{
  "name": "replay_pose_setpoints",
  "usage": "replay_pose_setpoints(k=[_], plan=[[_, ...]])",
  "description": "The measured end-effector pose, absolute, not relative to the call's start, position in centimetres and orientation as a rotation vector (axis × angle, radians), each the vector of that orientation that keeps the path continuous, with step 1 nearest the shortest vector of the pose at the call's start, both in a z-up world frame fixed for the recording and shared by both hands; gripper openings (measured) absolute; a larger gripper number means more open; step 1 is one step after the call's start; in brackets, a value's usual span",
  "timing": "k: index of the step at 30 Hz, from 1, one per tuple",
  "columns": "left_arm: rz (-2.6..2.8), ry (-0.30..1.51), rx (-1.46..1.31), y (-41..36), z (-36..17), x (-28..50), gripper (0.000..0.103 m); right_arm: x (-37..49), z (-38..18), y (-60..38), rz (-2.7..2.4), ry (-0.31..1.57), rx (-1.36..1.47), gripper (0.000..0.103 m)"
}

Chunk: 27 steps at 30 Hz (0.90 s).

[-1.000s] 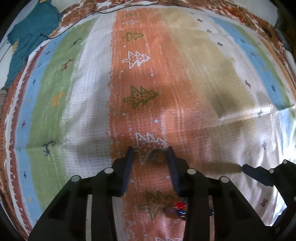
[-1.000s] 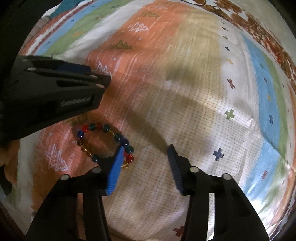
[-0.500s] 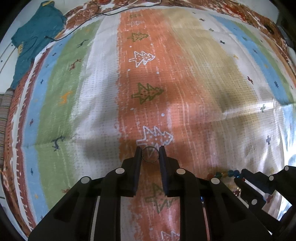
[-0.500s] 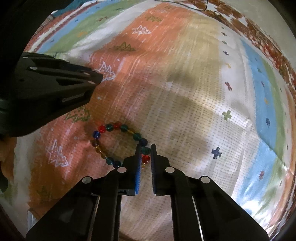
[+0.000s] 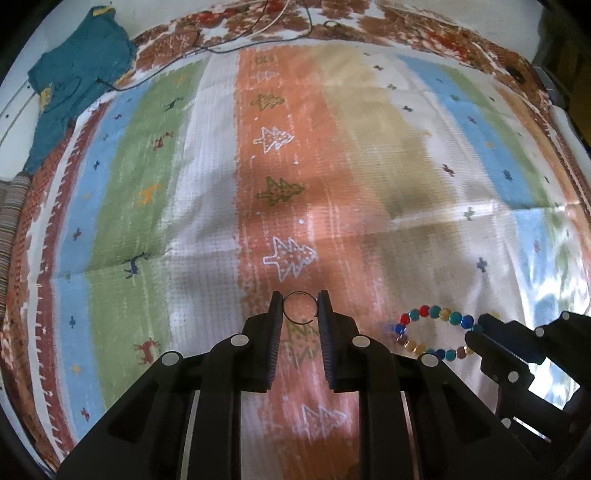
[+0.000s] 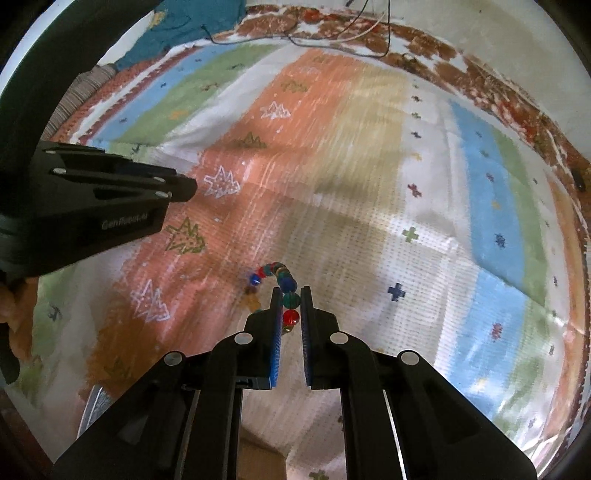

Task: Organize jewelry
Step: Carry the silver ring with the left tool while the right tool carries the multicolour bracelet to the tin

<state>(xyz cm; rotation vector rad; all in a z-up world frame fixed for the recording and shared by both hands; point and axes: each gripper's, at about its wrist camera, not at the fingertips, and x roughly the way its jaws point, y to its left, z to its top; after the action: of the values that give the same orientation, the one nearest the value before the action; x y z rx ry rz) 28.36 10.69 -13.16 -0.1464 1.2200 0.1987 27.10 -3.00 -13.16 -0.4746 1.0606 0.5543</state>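
A thin metal ring (image 5: 300, 307) stands upright between the tips of the left gripper (image 5: 300, 308), whose fingers (image 5: 275, 325) are closed on its two sides; only the ring's rim is clamped, and its upper arc rises just past the fingertips. A bracelet of coloured beads (image 6: 284, 291) is pinched between the closed fingers (image 6: 275, 332) of the right gripper (image 6: 288, 306): a green and a red bead sit in the narrow gap, and the rest of the loop hangs out beyond the fingertips and to their left. In the left wrist view the same bracelet (image 5: 432, 332) shows as an open loop off to the right of the left fingers, with the right gripper (image 5: 480, 332) at its far end. Neither piece appears to lie on the striped blanket (image 5: 207, 206) spread below the fingers, which carries printed trees and crosses. A blue garment (image 5: 74, 85) and some thin cables (image 5: 258, 33) lie at the blanket's far edge, well apart from both grippers. Judged from this, both pieces are picked up but neither is sorted; no box, tray or stand to receive them is in view, so the placing step remains.
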Motion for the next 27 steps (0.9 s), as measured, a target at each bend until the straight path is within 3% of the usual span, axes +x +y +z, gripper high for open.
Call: replay_pose_setpoints(k=[27], plan=[[0.075,1.061,-0.131,4.6,-6.2,20.2,0.018,21.1,-6.6,-6.2,0.547,0.844,-0.355,0.011]])
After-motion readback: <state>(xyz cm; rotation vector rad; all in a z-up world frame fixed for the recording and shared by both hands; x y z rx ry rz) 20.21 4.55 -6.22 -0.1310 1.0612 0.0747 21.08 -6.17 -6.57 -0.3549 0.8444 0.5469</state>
